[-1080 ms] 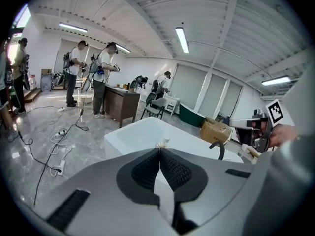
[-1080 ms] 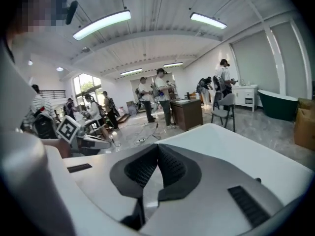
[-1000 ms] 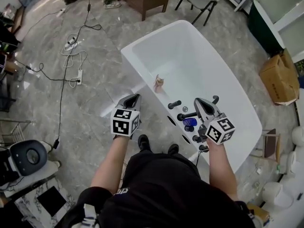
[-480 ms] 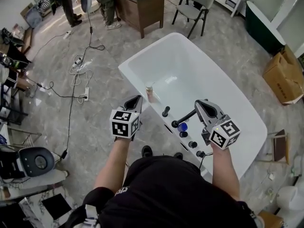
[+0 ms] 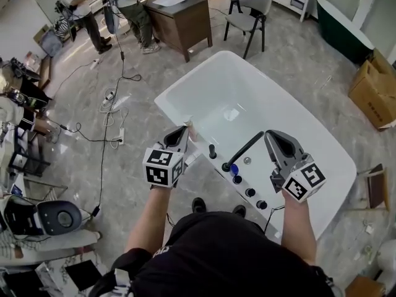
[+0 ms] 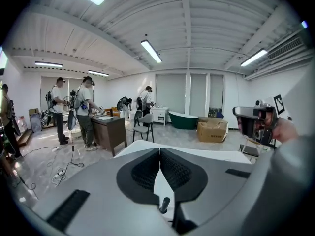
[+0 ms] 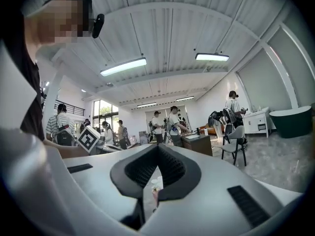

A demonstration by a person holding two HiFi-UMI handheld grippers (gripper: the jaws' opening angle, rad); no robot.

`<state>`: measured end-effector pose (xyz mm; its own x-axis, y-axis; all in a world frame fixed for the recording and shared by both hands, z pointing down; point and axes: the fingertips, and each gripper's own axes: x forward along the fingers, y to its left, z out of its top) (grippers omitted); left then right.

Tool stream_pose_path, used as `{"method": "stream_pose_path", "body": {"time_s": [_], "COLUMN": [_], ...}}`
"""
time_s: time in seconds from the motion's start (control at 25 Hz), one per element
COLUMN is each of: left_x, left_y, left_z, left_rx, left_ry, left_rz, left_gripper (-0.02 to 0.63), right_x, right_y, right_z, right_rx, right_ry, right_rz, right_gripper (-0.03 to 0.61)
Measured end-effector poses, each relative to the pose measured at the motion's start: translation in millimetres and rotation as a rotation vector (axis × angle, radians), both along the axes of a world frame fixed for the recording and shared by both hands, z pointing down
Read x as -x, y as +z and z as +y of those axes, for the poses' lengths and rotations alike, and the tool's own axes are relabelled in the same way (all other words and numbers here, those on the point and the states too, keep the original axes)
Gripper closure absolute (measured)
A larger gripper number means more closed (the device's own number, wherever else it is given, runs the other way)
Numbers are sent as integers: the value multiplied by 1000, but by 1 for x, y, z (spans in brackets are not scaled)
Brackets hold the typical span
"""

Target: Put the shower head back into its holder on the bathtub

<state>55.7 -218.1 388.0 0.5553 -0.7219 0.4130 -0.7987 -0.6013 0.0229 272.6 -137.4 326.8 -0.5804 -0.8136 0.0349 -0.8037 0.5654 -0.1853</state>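
Both left gripper, right gripper fingers pressed together | shower head: head view only

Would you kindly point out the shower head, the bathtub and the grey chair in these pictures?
shower head (image 5: 244,148), head view, middle of its black handle.
bathtub (image 5: 164,99), head view, white rim at its left corner.
grey chair (image 5: 255,4), head view, on its seat.
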Motion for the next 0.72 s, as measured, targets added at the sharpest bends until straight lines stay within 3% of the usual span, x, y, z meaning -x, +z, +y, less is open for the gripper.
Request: {"method": "stream_pose_path", "body": {"time_s": [0.48,0.72], "left_x": [-25,-22], "left_y": [-72,-88], "left_z": [1,10], "left_rx": [-154,-182], "left_ry": [17,24], "left_rz": [42,72], "left_gripper": [595,595], "right_x": [-38,-35], "right_y": [-61,-62], "right_z": [15,19], "right_rx": [-149,-157], "right_ry": [70,75], "right_rz": [5,7], "right_gripper": [566,568]}}
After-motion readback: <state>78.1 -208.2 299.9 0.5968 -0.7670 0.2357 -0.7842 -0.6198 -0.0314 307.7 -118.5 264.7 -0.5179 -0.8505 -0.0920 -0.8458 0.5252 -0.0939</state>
